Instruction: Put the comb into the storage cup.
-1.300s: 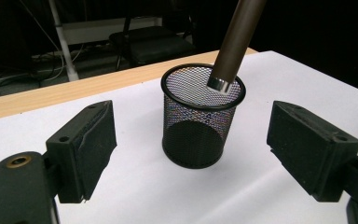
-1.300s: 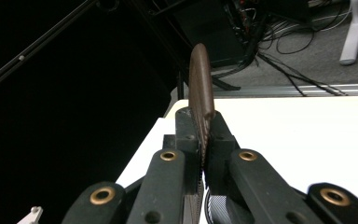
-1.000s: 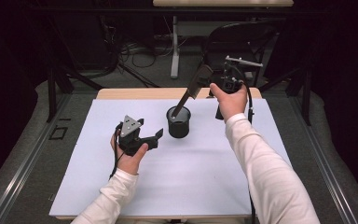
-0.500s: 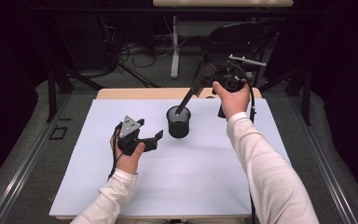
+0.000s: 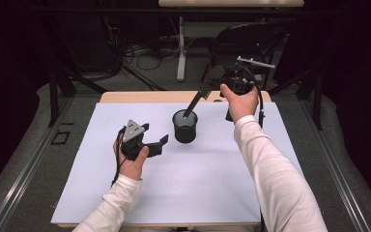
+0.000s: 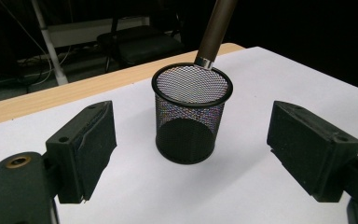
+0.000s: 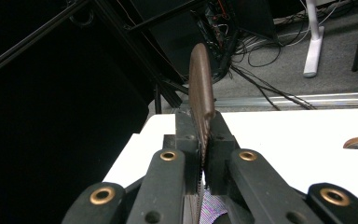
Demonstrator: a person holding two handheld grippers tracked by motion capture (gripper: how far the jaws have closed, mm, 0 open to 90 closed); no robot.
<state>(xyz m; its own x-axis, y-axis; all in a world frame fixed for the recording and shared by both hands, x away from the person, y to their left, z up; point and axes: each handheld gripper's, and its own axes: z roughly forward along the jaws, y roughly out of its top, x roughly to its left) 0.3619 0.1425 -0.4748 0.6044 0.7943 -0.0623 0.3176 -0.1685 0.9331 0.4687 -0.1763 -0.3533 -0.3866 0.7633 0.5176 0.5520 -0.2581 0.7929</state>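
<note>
A round black wire-mesh cup [image 5: 185, 126] is standing toward the far edge of the white surface [image 5: 174, 193]. The right gripper [image 5: 216, 77], raised above it, is clamping its fingers on a flat brown handle [image 7: 200, 88] slanting into the cup. The left gripper [image 5: 155, 141] is resting low beside the cup, fingers apart, with bare surface around it.

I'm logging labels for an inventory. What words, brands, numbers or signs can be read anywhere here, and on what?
None: no readable text on the mesh cup, the brown handle standing in it, the white table cover or either hand-held gripper.
</note>
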